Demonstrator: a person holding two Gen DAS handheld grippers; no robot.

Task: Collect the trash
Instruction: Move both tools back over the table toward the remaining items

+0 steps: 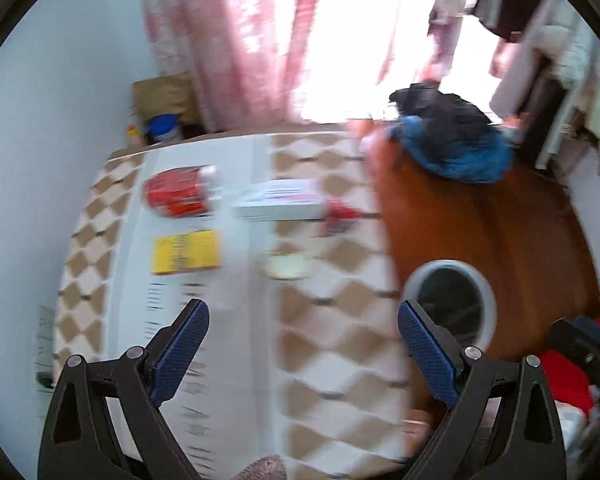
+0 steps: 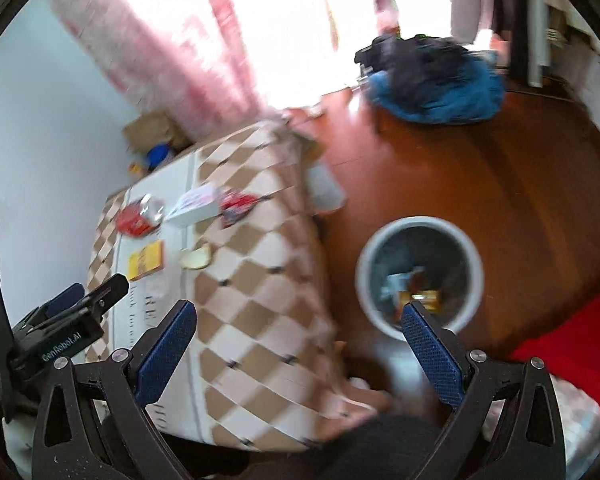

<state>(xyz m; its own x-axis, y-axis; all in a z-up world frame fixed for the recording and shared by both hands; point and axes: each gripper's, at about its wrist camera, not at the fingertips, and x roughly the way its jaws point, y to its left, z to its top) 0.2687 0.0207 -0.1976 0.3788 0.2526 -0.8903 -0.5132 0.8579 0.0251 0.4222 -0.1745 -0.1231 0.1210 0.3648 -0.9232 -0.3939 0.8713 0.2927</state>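
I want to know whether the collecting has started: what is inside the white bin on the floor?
The white bin already holds a few scraps: a pale wrapper and an orange-yellow packet. The right gripper's fingertip covers the bin's near edge, and blur hides any detail.

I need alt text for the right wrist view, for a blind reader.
The right tongs, open and empty, hover above a checkered table and a white bin on the floor with trash inside. A red packet, yellow packet and white box lie on the table.

Five trash items: two red wrappers (image 1: 179,191) (image 1: 339,215), one white box (image 1: 278,199), one yellow packet (image 1: 186,251), one lid (image 1: 289,266).
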